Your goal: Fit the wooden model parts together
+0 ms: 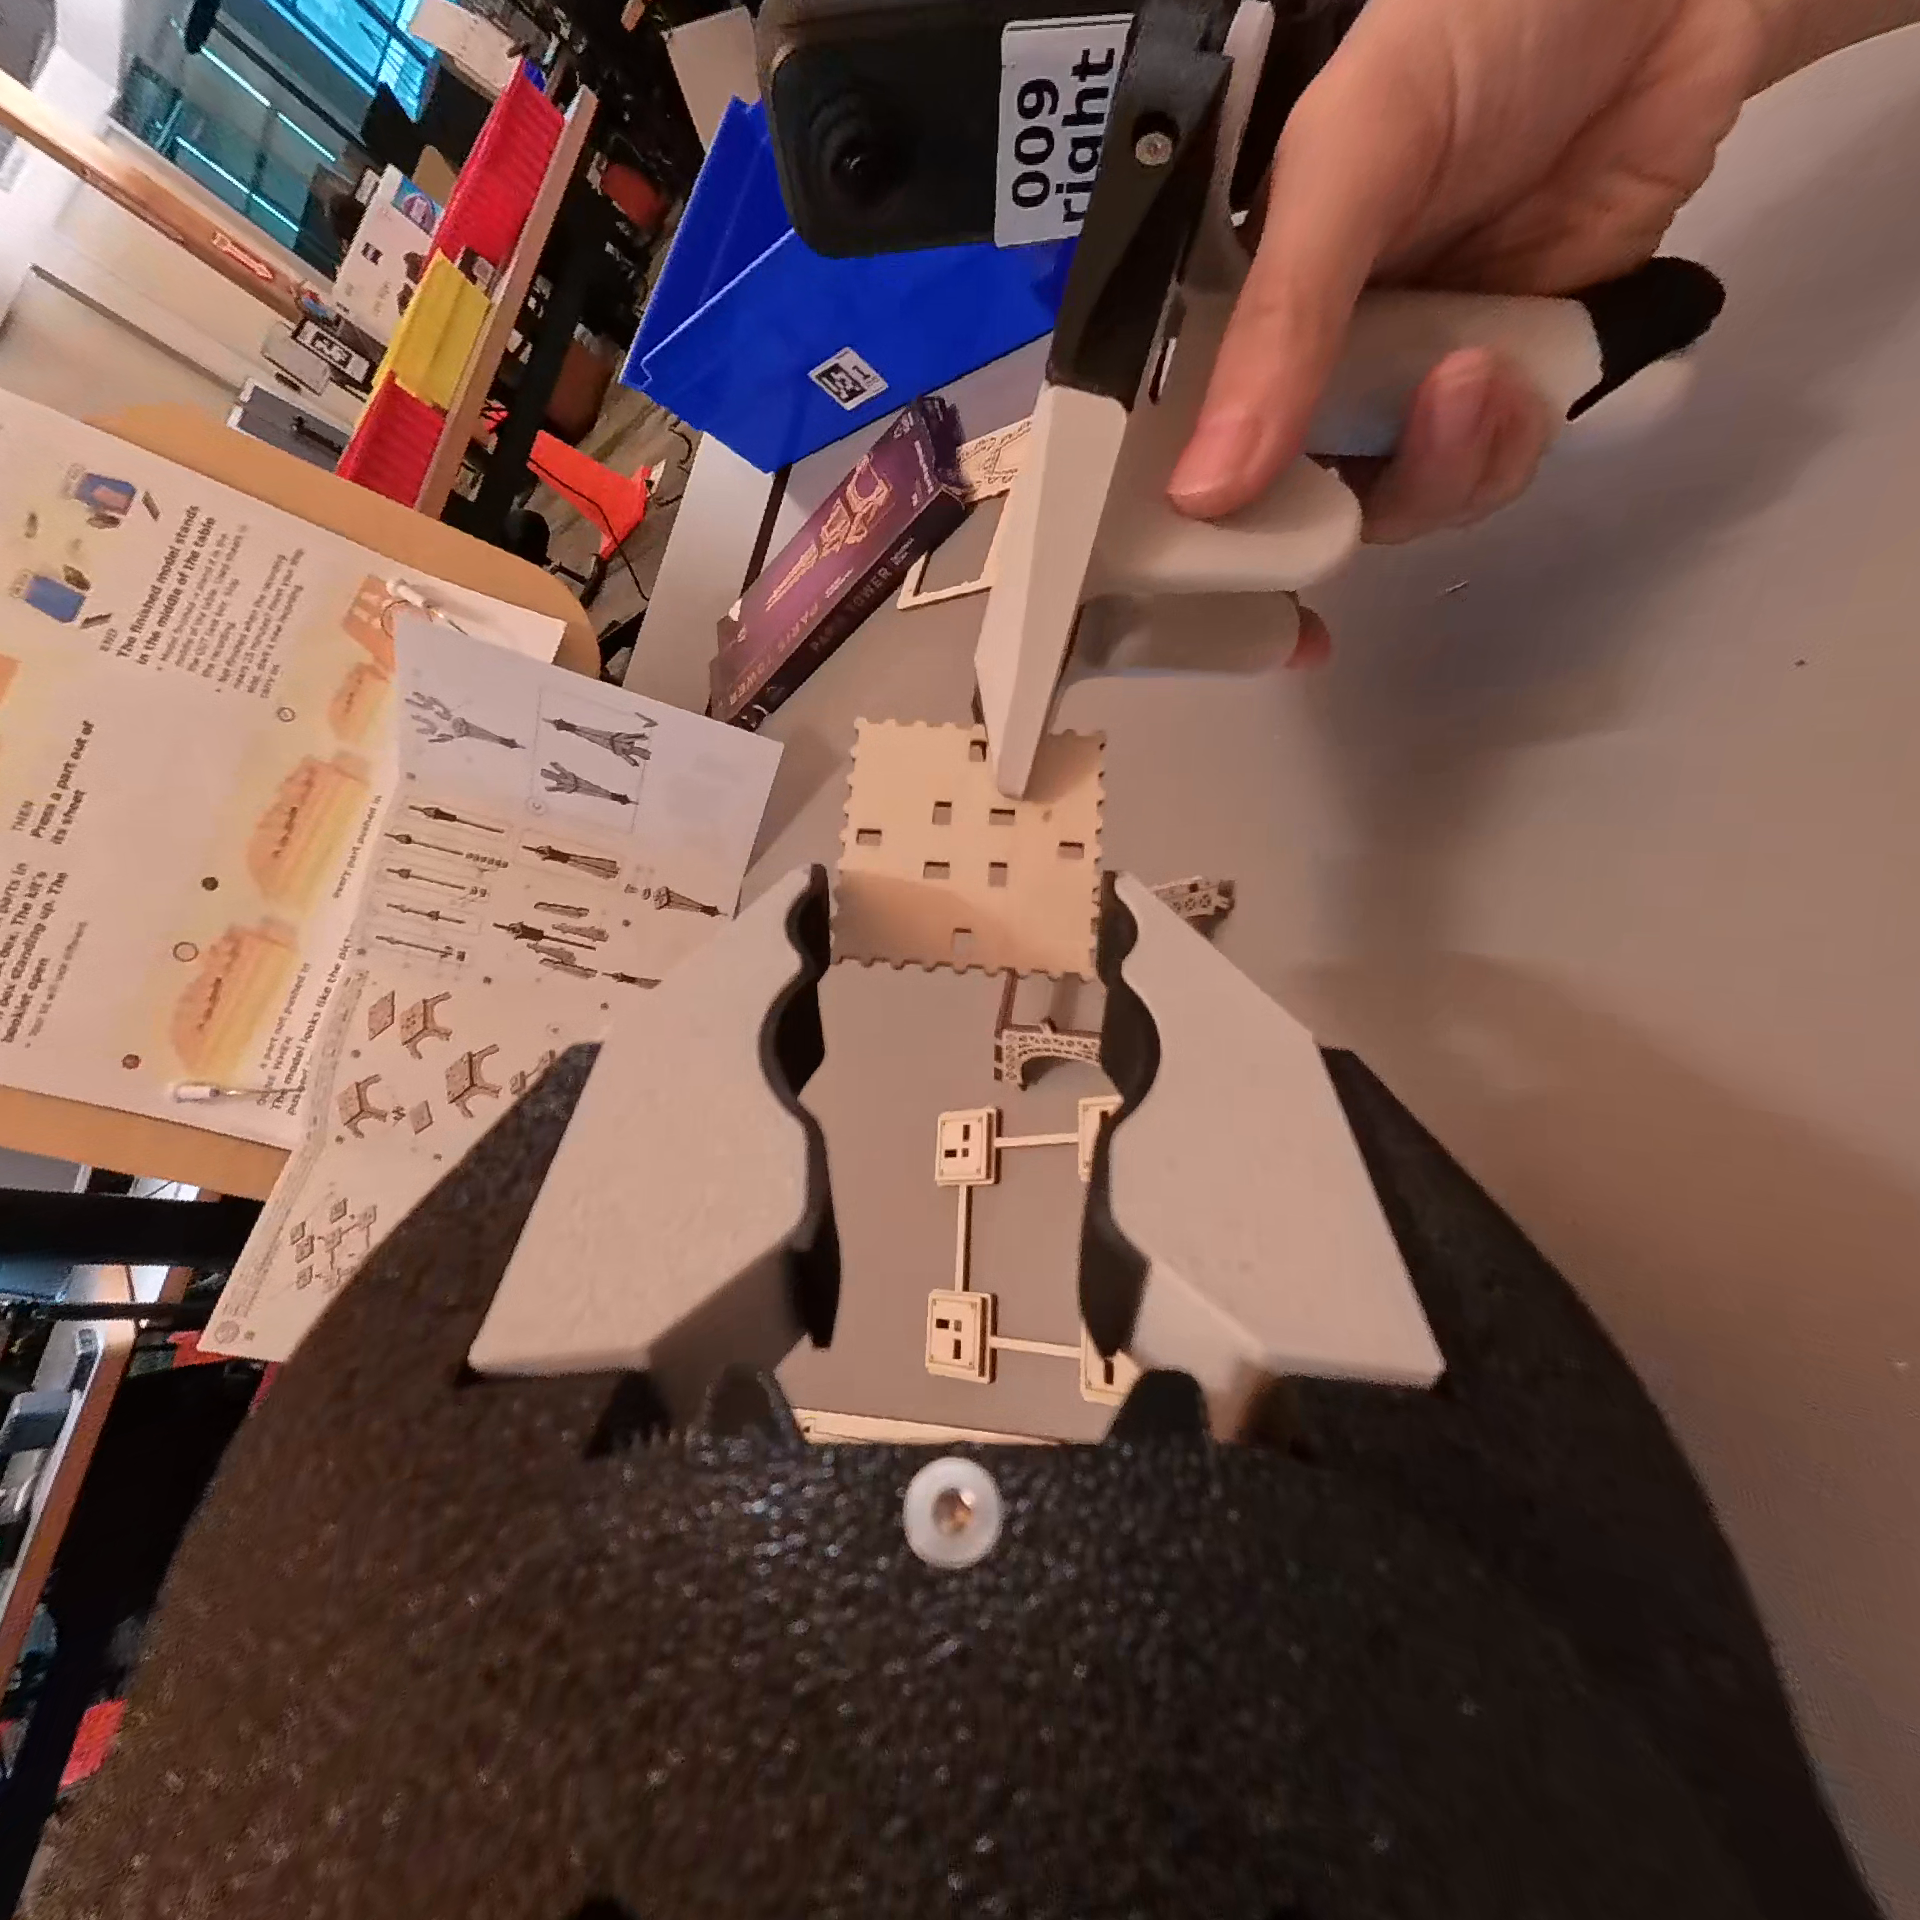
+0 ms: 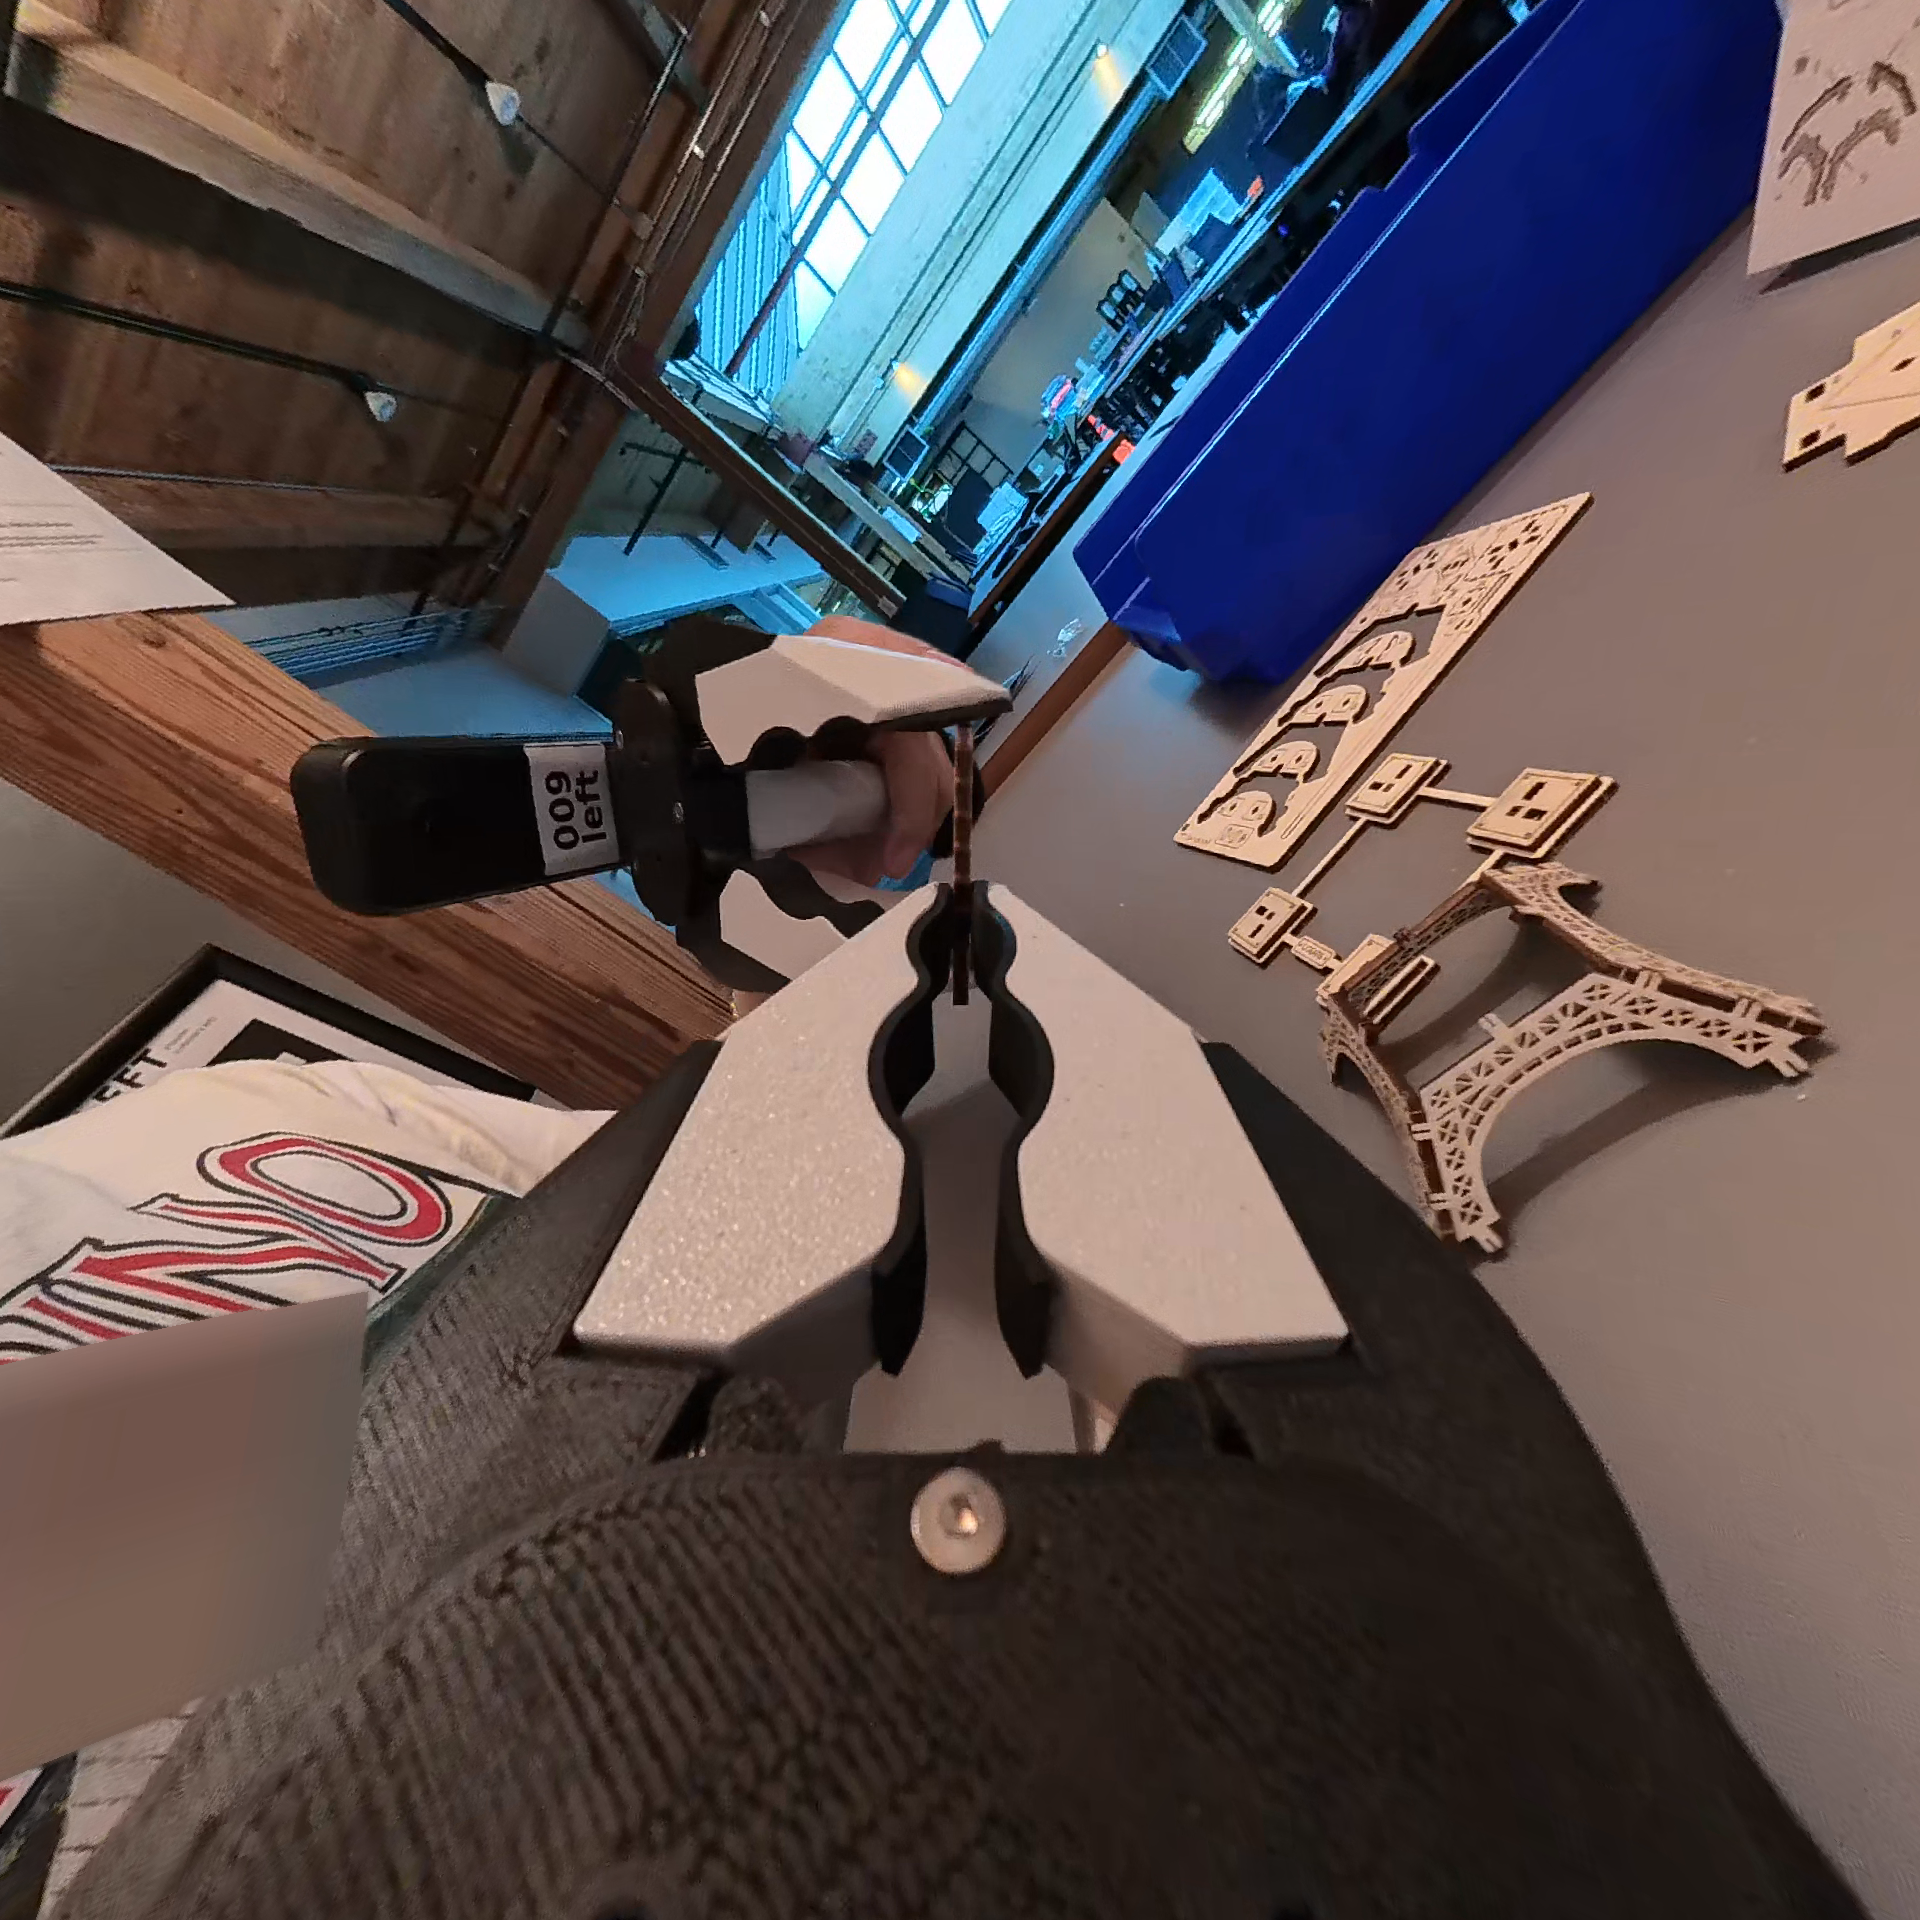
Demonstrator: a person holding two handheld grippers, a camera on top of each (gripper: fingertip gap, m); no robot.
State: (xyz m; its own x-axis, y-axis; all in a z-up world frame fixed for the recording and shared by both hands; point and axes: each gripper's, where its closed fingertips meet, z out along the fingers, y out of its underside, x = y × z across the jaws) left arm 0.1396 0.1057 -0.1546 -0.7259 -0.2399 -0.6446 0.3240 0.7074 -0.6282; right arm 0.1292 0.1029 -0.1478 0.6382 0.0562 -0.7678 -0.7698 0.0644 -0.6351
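A square wooden plate (image 1: 914, 894) with small slots is held upright above the grey table (image 1: 1558, 1039). My left gripper (image 1: 966, 914) is shut on it, one finger on each side edge. My right gripper (image 1: 1023, 774) comes down from above and pinches the plate's top edge. In the right wrist view the plate (image 2: 967, 810) shows edge-on, clamped in my right gripper (image 2: 961, 940), with my left gripper (image 2: 940, 810) beyond it. The latticed tower base (image 2: 1558, 1039) stands on the table to the right; it also shows in the left wrist view (image 1: 1044, 1049).
A thin frame of small square parts (image 1: 966, 1247) lies under my left gripper. A punched-out wooden sheet (image 2: 1382, 675) lies near a blue bin (image 2: 1403, 364). A purple kit box (image 1: 831, 582) and instruction sheets (image 1: 499, 935) lie to the left. My two grippers' fingertips are within a few centimetres of each other.
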